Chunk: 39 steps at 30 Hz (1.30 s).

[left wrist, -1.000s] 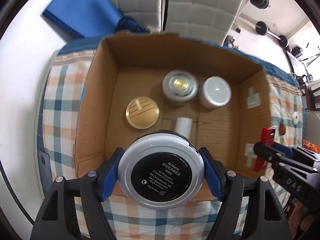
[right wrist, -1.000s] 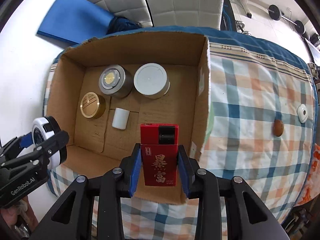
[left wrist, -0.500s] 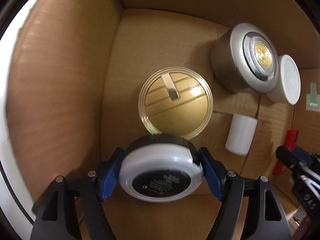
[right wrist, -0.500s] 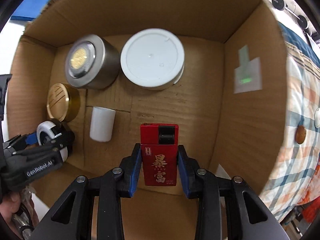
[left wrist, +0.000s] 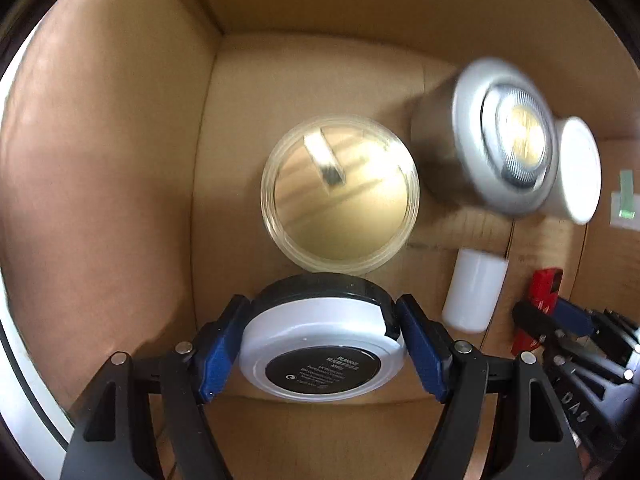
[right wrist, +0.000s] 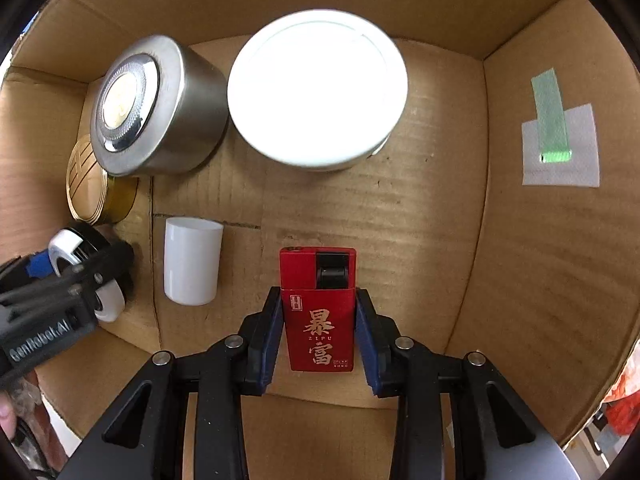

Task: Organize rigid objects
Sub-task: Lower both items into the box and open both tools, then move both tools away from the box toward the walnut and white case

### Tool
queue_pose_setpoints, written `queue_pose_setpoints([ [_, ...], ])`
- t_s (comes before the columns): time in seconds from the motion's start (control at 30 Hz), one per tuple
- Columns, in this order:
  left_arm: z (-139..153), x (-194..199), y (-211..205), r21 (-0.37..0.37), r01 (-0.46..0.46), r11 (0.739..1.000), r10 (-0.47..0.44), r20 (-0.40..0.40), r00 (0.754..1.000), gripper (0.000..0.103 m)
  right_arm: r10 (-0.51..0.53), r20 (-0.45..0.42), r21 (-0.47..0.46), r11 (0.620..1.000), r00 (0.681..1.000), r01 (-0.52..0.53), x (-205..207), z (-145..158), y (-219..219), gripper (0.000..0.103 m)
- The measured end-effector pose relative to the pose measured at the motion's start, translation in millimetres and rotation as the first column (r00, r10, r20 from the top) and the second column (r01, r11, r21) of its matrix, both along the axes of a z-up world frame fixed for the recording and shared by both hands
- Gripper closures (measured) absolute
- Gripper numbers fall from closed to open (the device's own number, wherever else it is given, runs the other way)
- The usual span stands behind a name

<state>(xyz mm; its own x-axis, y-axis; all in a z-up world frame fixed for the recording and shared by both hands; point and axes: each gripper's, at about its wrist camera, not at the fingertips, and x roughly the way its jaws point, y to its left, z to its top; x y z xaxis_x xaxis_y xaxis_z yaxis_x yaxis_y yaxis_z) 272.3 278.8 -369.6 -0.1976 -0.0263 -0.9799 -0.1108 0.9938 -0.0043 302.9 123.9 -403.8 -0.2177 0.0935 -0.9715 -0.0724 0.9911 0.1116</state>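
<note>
Both grippers reach down inside a cardboard box (left wrist: 100, 200) (right wrist: 540, 260). My left gripper (left wrist: 322, 344) is shut on a round white jar with a black base label (left wrist: 322, 364), low near the box's left wall, just in front of a gold-lidded tin (left wrist: 340, 194). My right gripper (right wrist: 318, 328) is shut on a red lighter with gold characters (right wrist: 318, 316), close over the box floor. The left gripper (right wrist: 84, 272) with its jar shows at the left of the right wrist view; the right gripper (left wrist: 540, 316) and the lighter (left wrist: 544, 292) show at the right of the left wrist view.
Inside the box stand a silver tin with a gold emblem (right wrist: 156, 108) (left wrist: 500, 136), a wide white-lidded tub (right wrist: 318, 92) (left wrist: 578, 168), the gold tin (right wrist: 88, 184) and a small white cylinder lying down (right wrist: 192, 260) (left wrist: 474, 290). A green tape patch (right wrist: 554, 136) marks the right wall.
Both grippers have sunk from above the box rim to deep inside it, each still holding its object. The box contents now fill both views.
</note>
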Motion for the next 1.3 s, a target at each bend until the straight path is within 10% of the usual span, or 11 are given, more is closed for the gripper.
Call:
queue_pose_setpoints([
  [0.33, -3, -22, 2, -0.047, -0.072, 0.996, 0.069, -0.073, 0.995, 0.029, -0.005, -0.033, -0.002, 1.000, 0.999, 0.004, 0, 2, 1, 0.063],
  [0.47, 21, -27, 2, -0.052, -0.081, 0.995, 0.081, -0.019, 0.997, 0.029, -0.010, -0.014, 0.003, 1.000, 1.000, 0.010, 2, 18, -2, 0.051],
  [0.67, 73, -39, -6, -0.053, -0.085, 0.995, 0.089, 0.091, 0.992, 0.000, -0.002, 0.049, 0.009, 1.000, 0.999, 0.002, -4, 58, -6, 0.032],
  [0.93, 122, -68, -22, -0.024, -0.046, 0.999, 0.049, 0.180, 0.982, 0.000, -0.010, 0.113, 0.011, 1.000, 0.994, 0.009, -24, 101, -16, 0.003],
  [1.3, 177, -70, -18, 0.000, -0.059, 0.998, 0.055, 0.338, 0.940, 0.000, 0.006, 0.224, 0.057, 0.998, 0.975, -0.019, -71, 164, -24, 0.001],
])
